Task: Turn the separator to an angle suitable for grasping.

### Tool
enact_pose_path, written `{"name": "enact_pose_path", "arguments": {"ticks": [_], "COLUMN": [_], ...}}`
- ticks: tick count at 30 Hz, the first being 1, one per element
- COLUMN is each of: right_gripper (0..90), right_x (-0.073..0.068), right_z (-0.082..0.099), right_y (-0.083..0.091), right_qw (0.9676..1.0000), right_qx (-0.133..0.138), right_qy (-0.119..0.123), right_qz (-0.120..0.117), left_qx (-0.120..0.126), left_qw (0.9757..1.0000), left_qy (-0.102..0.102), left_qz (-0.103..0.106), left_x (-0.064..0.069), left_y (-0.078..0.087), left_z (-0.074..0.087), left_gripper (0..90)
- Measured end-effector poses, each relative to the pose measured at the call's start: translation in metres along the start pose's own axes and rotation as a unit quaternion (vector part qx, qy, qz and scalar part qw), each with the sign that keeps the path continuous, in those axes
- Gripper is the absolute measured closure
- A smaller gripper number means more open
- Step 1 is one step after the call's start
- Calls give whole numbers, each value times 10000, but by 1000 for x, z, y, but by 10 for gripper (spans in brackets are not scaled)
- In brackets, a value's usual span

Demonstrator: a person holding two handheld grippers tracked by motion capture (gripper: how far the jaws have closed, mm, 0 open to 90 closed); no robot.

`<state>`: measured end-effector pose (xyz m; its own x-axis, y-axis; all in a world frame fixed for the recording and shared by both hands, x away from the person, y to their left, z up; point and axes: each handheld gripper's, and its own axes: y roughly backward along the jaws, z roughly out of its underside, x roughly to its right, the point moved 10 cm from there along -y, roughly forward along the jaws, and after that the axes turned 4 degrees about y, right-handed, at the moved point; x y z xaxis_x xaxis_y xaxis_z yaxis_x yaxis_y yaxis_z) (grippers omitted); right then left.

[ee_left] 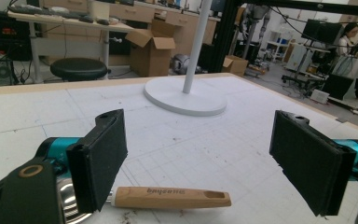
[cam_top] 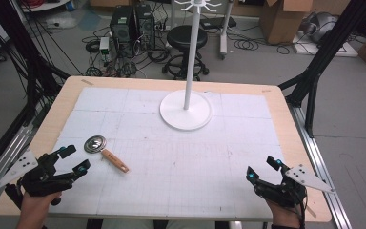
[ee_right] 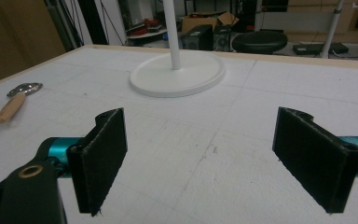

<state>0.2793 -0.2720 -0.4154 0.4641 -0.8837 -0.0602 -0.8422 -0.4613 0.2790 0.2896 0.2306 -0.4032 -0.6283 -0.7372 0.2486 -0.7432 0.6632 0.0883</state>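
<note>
A small metal strainer-like utensil with a round silver head (cam_top: 95, 143) and a light wooden handle (cam_top: 116, 161) lies on the white gridded mat, left of centre. My left gripper (cam_top: 75, 160) hovers open just left of it; in the left gripper view the wooden handle (ee_left: 170, 197) lies on the mat just below the wide-apart jaws. My right gripper (cam_top: 263, 169) stands open near the front right of the mat with nothing between its pads (ee_right: 100, 158). From the right gripper view the utensil (ee_right: 15, 100) lies far off at the left.
A white stand with a round base (cam_top: 186, 110) and a tall pole (cam_top: 191, 52) rises at the back centre of the mat. The wooden table edge (cam_top: 295, 129) borders the mat. Beyond it are a black stool (cam_top: 187, 40), cardboard boxes and cables on the floor.
</note>
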Motion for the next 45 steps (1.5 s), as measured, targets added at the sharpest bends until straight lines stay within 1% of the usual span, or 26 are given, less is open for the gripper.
{"name": "enact_pose_path", "arguments": {"ticks": [5, 12, 14, 15, 17, 18, 19, 20, 22, 24, 26, 27, 28, 29, 30, 31, 33, 34, 35, 36, 37, 38, 42, 43, 44, 45], "right_gripper": [160, 160, 161, 161, 161, 161, 161, 161, 162, 162, 162, 162, 162, 162, 162, 162, 162, 162, 162, 162, 162, 162, 162, 162, 162, 162], "right_x": [2, 4, 4, 4, 3, 2, 1, 0, -2, -2, -1, 0, 0, 0, 0, 0, -1, -1, -1, 0, 0, -1, -1, -1, 0, 0], "right_z": [1, 2, 2, 2, 2, 1, 2, 2, 3, 3, 3, 4, 4, 5, 5, 5, 4, 4, 4, 5, 5, 6, 6, 6, 7, 7], "right_y": [0, 1, 2, 2, 1, 0, 0, -1, -1, -2, -3, -3, -3, -4, -4, -4, -4, -4, -4, -5, -5, -5, -5, -5, -5, -5], "right_qw": [10000, 10000, 10000, 10000, 10000, 10000, 9999, 9999, 9998, 9998, 9998, 9998, 9998, 9998, 9998, 9997, 9997, 9997, 9997, 9997, 9997, 9997, 9996, 9996, 9996, 9996], "right_qx": [-15, -35, -37, -37, -52, -70, -90, -108, -150, -153, -160, -165, -165, -192, -195, -194, -190, -191, -191, -208, -208, -230, -241, -242, -255, -255], "right_qy": [-4, -22, -19, -19, 38, 43, 91, 104, 135, 147, 137, 128, 128, 104, 89, 108, 139, 133, 133, 128, 128, 115, 136, 130, 106, 106], "right_qz": [9, 39, 52, 52, 51, 38, 33, 24, 20, 16, 22, 16, 16, 31, 22, 25, 14, 17, 17, 30, 30, 20, 25, 28, 36, 36], "left_qx": [-59, -186, -368, -368, -647, -647, -854, -967, -1117, -1305, -1626, -1840, -1840, -2011, -2158, -2234, -2281, -2404, -2404, -2556, -2556, -2730, -2942, -2942, -3075, -3075], "left_qw": [10000, 9998, 9986, 9986, 9955, 9955, 9921, 9904, 9883, 9850, 9808, 9776, 9776, 9745, 9710, 9690, 9677, 9643, 9643, 9601, 9601, 9548, 9476, 9476, 9430, 9430], "left_qy": [1, 36, 71, 71, -7, -7, -188, -278, -388, -506, -563, -608, -608, -697, -734, -763, -793, -824, -824, -864, -864, -920, -1000, -1000, -1059, -1059], "left_qz": [-67, 90, 362, 362, 690, 690, 904, 948, 964, 1006, 916, 819, 819, 710, 718, 734, 729, 738, 738, 738, 738, 737, 738, 738, 703, 703], "left_x": [-3, 1, 7, 7, 14, 14, 20, 23, 25, 28, 26, 24, 24, 22, 22, 23, 23, 23, 23, 23, 23, 22, 23, 23, 24, 24], "left_y": [-2, -4, -6, -6, -8, -8, -9, -11, -13, -16, -21, -25, -25, -28, -31, -33, -33, -36, -36, -40, -40, -46, -60, -60, -68, -68], "left_z": [2, 5, 10, 10, 17, 17, 23, 27, 32, 39, 49, 56, 56, 63, 68, 71, 72, 77, 77, 82, 82, 88, 95, 95, 100, 100], "left_gripper": [185, 190, 289, 331, 408, 482, 553, 602, 689, 797, 890, 895, 895, 896, 896, 897, 897, 897, 897, 897, 897, 897, 897, 896, 897, 897]}}
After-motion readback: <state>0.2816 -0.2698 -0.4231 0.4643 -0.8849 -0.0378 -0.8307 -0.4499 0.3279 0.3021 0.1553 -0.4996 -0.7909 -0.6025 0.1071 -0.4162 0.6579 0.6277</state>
